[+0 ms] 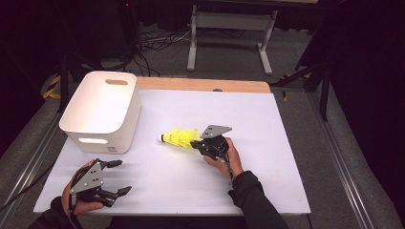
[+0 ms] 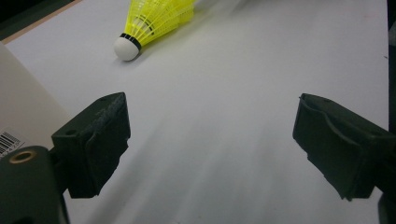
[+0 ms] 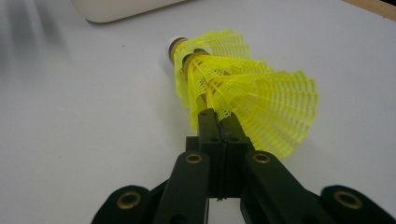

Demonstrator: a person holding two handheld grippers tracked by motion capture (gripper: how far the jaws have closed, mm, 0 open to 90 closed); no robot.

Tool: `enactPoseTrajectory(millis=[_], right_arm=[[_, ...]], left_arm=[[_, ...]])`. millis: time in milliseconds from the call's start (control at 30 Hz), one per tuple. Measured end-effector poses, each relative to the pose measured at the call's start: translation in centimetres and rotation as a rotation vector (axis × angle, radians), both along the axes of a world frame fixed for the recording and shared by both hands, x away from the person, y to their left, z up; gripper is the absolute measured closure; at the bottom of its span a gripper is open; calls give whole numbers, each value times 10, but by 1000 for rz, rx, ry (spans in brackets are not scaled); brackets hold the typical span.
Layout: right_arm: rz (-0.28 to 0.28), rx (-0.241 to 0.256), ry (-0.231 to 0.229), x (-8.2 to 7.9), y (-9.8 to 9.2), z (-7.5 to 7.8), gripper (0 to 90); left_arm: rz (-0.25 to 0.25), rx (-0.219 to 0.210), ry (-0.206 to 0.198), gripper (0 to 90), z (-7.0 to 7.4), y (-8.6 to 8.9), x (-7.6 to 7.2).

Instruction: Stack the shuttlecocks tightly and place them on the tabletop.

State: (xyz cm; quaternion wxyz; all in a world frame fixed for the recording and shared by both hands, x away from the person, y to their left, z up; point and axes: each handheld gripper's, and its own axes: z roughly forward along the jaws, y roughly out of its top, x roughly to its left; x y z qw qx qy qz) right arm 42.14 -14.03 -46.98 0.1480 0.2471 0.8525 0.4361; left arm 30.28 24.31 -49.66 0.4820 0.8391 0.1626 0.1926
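A nested stack of yellow plastic shuttlecocks [image 1: 179, 137] lies on its side mid-table, white cork tip pointing left toward the bin. My right gripper [image 1: 195, 143] is shut on the skirt rim of the rearmost one. In the right gripper view the jaws meet on the yellow mesh [image 3: 261, 98], with the gripper [image 3: 219, 121] closed tight. My left gripper [image 1: 123, 176] rests open near the front left corner with nothing between its fingers. From the left gripper view [image 2: 210, 140] the shuttlecocks [image 2: 154, 18] lie far ahead, cork end nearest.
A white plastic bin [image 1: 100, 109] with handle cutouts stands at the table's back left; its wall [image 2: 18, 107] is just left of my left gripper. The white table mat [image 1: 191, 191] spreads between both hands. A wooden strip [image 1: 205, 85] edges the far side.
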Motion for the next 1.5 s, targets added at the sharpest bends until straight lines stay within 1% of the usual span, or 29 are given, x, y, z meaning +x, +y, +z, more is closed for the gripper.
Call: enactPoseTrajectory(millis=[67, 133, 333, 367, 433, 467, 567, 633, 700, 767, 900, 967, 1000, 1033, 1067, 1100, 1167, 1200, 1333, 1400, 1500], right_arm=[[5, 14, 5, 1, 1, 0, 900], [12, 18, 4, 1, 3, 1, 900], [31, 22, 14, 1, 9, 0, 900], [33, 23, 17, 1, 10, -1, 900], [34, 21, 18, 1, 11, -1, 900], [38, 19, 28, 1, 12, -2, 900], [34, 12, 40, 2, 13, -4, 891], [22, -5, 47, 3, 14, -6, 879], [13, -24, 61, 3, 14, -9, 849], [8, -37, 66, 4, 15, -11, 832], [1, -53, 66, 4, 16, -13, 777], [-6, -61, 62, 3, 16, -13, 746], [-12, -63, 59, 3, 16, -13, 715], [-12, -63, 59, 3, 16, -13, 715], [-26, -75, 55, 4, 15, -13, 672], [-26, -75, 55, 4, 15, -13, 672], [-38, -83, 46, 3, 14, -13, 623], [-43, -89, 41, 3, 14, -13, 619], [-50, -92, 4, -2, 12, -7, 561], [-55, -87, -18, -5, 11, -3, 520], [-61, -99, -56, -10, 10, 2, 486]], left_arm=[[-1, 1, 1, 118, 0, 0, 0], [-2, 0, 1, 118, 0, 0, 0], [-4, 2, 1, 118, 0, 0, 0], [-5, 1, 7, 119, 0, 0, 0], [-3, 6, 4, 119, 0, 0, 0], [-3, 12, 1, 119, 0, 0, 0], [-4, 11, 1, 119, 0, -1, -1], [-5, 11, 2, 120, 0, -1, -1], [-6, 11, 3, 120, 0, 0, 0], [-5, 11, 2, 120, 0, 0, 0], [-5, 11, 2, 120, 0, 0, -1], [-5, 12, 2, 120, 0, 0, -1], [-5, 12, 3, 120, 0, -1, 0], [-5, 12, 3, 120, 0, -1, 0], [-4, 14, 2, 120, 0, 0, 0], [-4, 14, 2, 120, 0, 0, 0], [-4, 12, 1, 120, 0, 0, -1], [-3, 12, 0, 120, 0, 0, -1], [-2, 9, 5, 120, 0, 0, -1], [-1, 13, 0, 120, 0, 0, 0], [0, 13, 0, 120, 0, 0, -1]])
